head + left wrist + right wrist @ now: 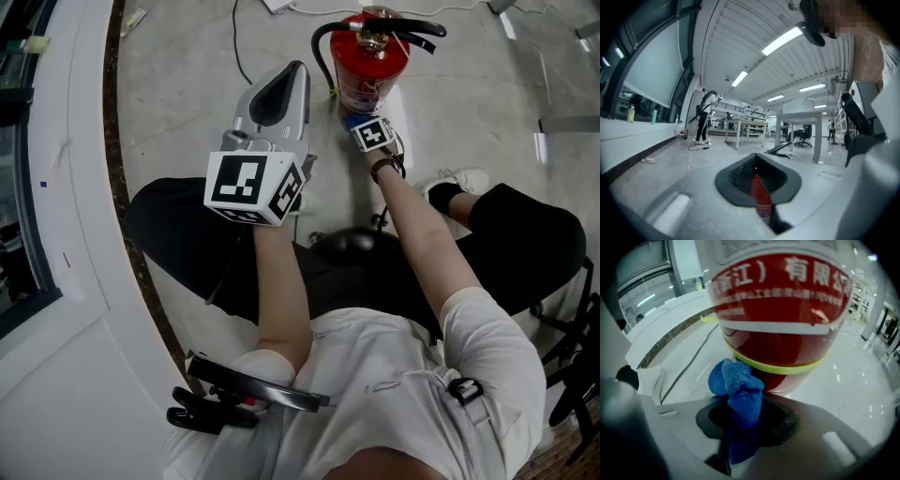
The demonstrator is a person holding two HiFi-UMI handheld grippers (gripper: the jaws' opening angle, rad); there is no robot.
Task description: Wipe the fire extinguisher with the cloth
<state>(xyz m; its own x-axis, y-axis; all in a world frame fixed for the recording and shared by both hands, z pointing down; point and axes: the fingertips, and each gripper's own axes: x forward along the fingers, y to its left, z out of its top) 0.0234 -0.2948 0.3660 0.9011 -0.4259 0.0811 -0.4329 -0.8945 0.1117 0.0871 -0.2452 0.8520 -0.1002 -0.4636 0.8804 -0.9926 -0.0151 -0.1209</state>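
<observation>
Seated operator over a grey floor (187,84), on which the extinguisher (373,70) stands upright just ahead of the knees, black hose (322,52) and lever (414,31) at its top. The body is a glossy red steel cylinder with a yellow band near the base: judged heavy, rigid and slick, it should stay put under light strokes, but a hard sideways push high up could tip it. If it needs steadying, the neck below the lever is the sensible hold, not the smooth wall. The left gripper (289,80) is raised well clear of the cylinder, its fingers drawn together with nothing gripped. A thin red sliver shows in the slit between them, probably the extinguisher seen beyond. The right gripper (743,408) reaches down to the lower wall, its fingers clamped on the cloth (736,380). This is a blue, mesh-textured wad, soft, light and easily bunched. It lies at or just off the red surface beside the yellow band, and contact cannot be confirmed. Held by one fold, it will drag and conform to the curve, and a firm clamp keeps it from slipping out.
</observation>
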